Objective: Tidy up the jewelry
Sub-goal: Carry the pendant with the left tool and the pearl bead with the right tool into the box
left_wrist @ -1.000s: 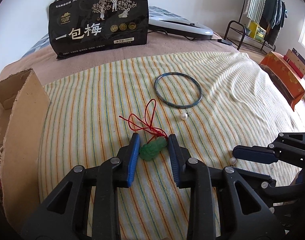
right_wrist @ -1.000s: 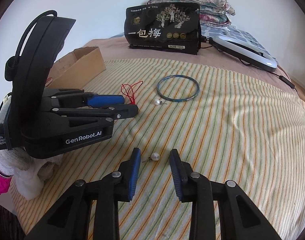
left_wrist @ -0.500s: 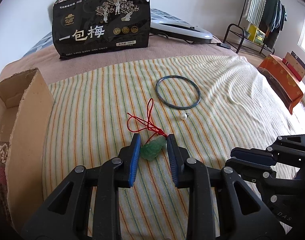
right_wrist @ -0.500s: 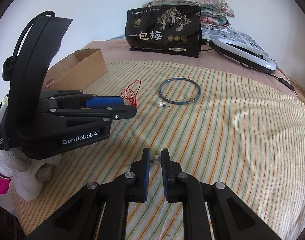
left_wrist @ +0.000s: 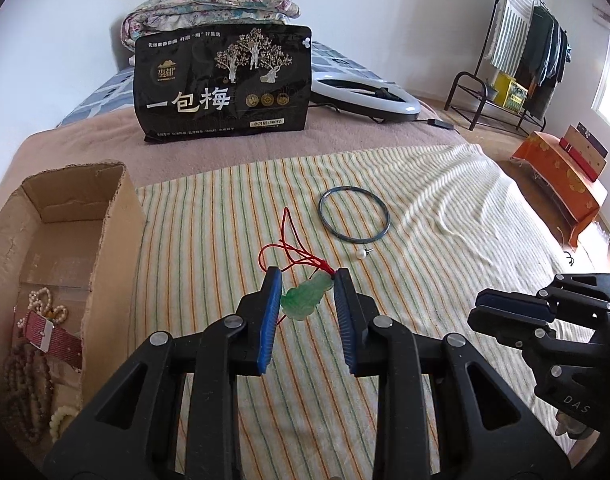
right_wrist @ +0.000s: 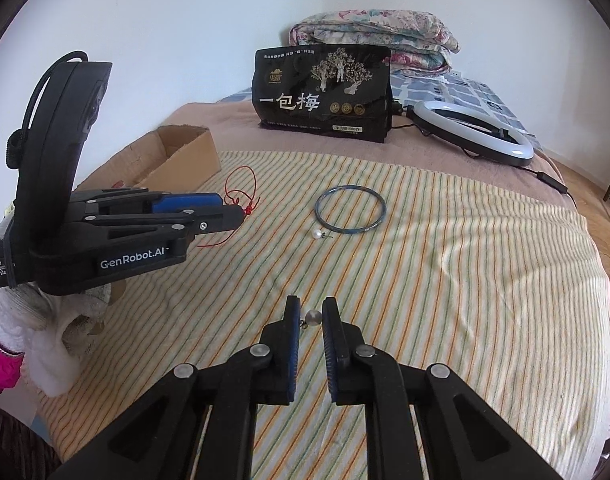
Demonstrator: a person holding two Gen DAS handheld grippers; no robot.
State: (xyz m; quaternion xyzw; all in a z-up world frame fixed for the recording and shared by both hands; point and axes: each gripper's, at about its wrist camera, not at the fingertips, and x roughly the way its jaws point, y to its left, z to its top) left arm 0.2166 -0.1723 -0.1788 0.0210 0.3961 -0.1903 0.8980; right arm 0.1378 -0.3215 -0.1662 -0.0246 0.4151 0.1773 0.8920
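My left gripper (left_wrist: 308, 286) is shut on a green jade pendant (left_wrist: 307, 298) and holds it above the striped towel (left_wrist: 425, 216); its red cord (left_wrist: 293, 248) trails down to the towel. My right gripper (right_wrist: 309, 314) is shut on a pearl earring (right_wrist: 313, 317), lifted off the towel. A blue bangle (left_wrist: 355, 215) and a second pearl earring (left_wrist: 361, 254) lie on the towel beyond; they also show in the right wrist view, the bangle (right_wrist: 349, 215) and the earring (right_wrist: 317, 234). An open cardboard box (left_wrist: 65, 240) at the left holds bead strings and a red strap.
A black snack bag (left_wrist: 225, 84) stands at the back with folded quilts (left_wrist: 209, 12) behind it. A white ring light (left_wrist: 365, 96) lies at the back right. An orange stool (left_wrist: 561, 184) and a clothes rack (left_wrist: 521, 40) stand off the bed to the right.
My left gripper has risen with the jade pendant, pulling the cord up. My right gripper closed on the near pearl earring and lifted it off the towel.
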